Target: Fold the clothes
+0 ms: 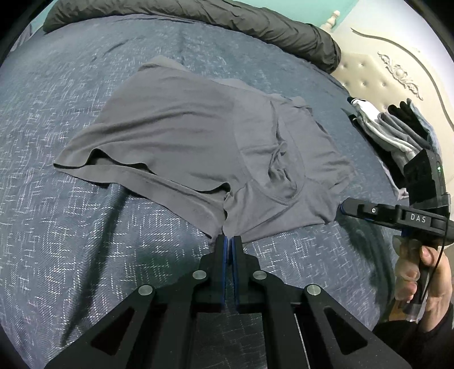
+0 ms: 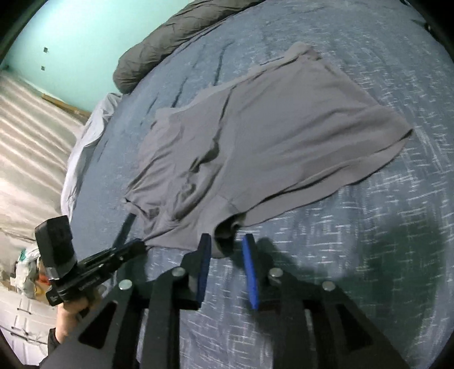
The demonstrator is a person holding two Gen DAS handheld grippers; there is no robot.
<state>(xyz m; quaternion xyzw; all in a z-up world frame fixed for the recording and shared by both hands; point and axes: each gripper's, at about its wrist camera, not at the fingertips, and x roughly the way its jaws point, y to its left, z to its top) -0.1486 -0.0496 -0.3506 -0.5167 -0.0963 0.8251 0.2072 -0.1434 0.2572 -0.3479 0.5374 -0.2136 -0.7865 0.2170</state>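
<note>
Grey boxer shorts [image 1: 198,136] lay spread nearly flat on the bed [image 1: 85,227], over a blue cover flecked with white. The fabric was plain, soft and thin. A curved front seam and a bunched ridge of wrinkles ran down the middle, and the leg hems gaped slightly, showing dark hollows. The left edge, in the left wrist view, was rumpled and lifted a little off the cover. Left claw [image 1: 228,239] was narrow, its blue pads pressed almost together on the near hem of the shorts. Right claw [image 2: 227,238] stood wide, blue pads well apart, with a sagging leg opening just ahead of the gap; whether the fabric touched either pad could not be told. A hand [image 1: 425,283] gripped the right claw's handle. No container was seen. A small stack of folded clothes [image 1: 397,133], grey, white and black, sat at the bed's edge beside a cream padded headboard [image 1: 397,71]. A dark rolled duvet [image 1: 227,25] lay along the far side of the bed.
</note>
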